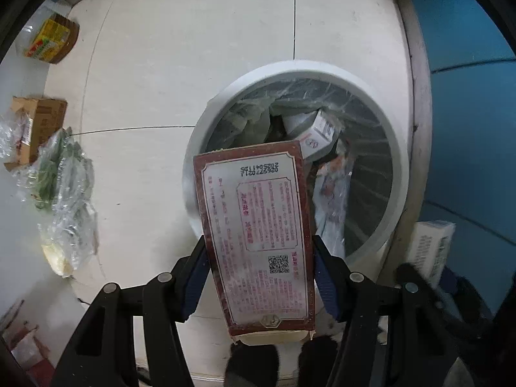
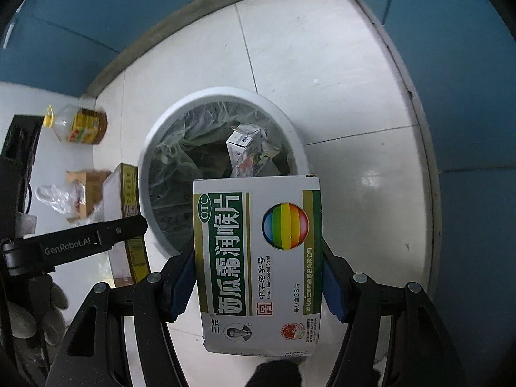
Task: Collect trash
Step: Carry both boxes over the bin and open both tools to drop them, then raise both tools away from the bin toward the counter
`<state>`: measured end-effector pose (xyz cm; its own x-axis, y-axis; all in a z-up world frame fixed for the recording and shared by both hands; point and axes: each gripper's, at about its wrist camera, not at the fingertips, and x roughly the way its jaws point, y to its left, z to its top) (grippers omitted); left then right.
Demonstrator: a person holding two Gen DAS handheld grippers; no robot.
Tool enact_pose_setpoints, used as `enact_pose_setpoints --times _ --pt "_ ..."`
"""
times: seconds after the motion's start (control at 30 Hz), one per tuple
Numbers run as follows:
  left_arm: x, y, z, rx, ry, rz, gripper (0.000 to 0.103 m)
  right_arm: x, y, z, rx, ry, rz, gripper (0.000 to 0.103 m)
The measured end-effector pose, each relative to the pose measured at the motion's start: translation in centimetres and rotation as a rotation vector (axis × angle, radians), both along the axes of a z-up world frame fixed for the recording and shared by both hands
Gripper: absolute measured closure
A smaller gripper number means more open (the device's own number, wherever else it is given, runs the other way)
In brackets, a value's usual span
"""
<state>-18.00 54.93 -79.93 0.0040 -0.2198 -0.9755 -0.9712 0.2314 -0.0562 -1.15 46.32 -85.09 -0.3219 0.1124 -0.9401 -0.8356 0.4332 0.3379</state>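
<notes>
My left gripper (image 1: 259, 274) is shut on a flat red-bordered box (image 1: 254, 235) with pink print and a QR code, held over the near rim of a round white trash bin (image 1: 383, 174). My right gripper (image 2: 258, 277) is shut on a white and green medicine box (image 2: 258, 258) with a rainbow ball, also held above the bin's near rim (image 2: 151, 213). The bin has a clear liner and holds a small white box (image 2: 240, 140) and crumpled wrappers. The right gripper and its box also show at the right edge of the left wrist view (image 1: 429, 251).
On the white surface to the left lie an oil bottle with a yellow label (image 1: 51, 40), a torn cardboard box (image 1: 38, 125) and crumpled clear plastic wrap (image 1: 64, 193). Blue walls with a grey skirting (image 1: 416, 96) bound the tiled floor behind the bin.
</notes>
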Motion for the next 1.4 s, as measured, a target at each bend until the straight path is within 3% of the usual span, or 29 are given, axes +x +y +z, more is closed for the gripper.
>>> enact_pose_setpoints --times 0.1,0.13,0.17,0.2,0.27,0.37,0.57,0.87,1.2,1.4 --pt "-0.2 0.5 0.4 0.022 0.028 0.006 0.043 -0.5 1.2 -1.5 -0.013 0.000 0.052 0.033" --pt "-0.3 0.5 0.7 0.032 0.035 0.004 0.028 -0.6 1.5 -1.6 -0.019 0.003 0.060 0.032" --pt "-0.4 0.6 0.7 0.037 0.039 0.004 0.009 -0.7 1.7 -1.8 -0.026 0.003 0.067 0.024" --pt "-0.5 0.6 0.9 0.042 0.042 0.003 0.003 -0.9 1.9 -1.8 -0.029 0.000 0.071 0.019" --pt "-0.9 0.3 1.8 0.067 0.052 0.002 0.001 -0.8 2.0 -1.3 -0.026 -0.010 0.069 0.008" --pt "-1.7 -0.3 3.7 0.124 0.072 0.002 0.001 -0.7 1.6 0.3 -0.027 -0.058 0.073 0.001" --pt "-2.4 -3.6 9.1 0.306 0.155 -0.048 0.001 -1.2 -0.5 5.1 -0.019 -0.239 0.103 0.000" --pt "-3.1 -8.3 20.7 0.426 0.115 -0.027 0.000 -2.3 -4.5 17.6 0.079 -0.316 0.133 0.000" --pt "-3.1 -13.1 37.3 0.521 0.027 0.011 0.000 -1.8 -9.8 37.2 0.217 -0.406 0.110 0.000" --pt "-3.3 -17.4 46.4 0.546 -0.015 -0.013 0.000 -1.6 -13.7 47.6 0.272 -0.400 0.101 0.000"
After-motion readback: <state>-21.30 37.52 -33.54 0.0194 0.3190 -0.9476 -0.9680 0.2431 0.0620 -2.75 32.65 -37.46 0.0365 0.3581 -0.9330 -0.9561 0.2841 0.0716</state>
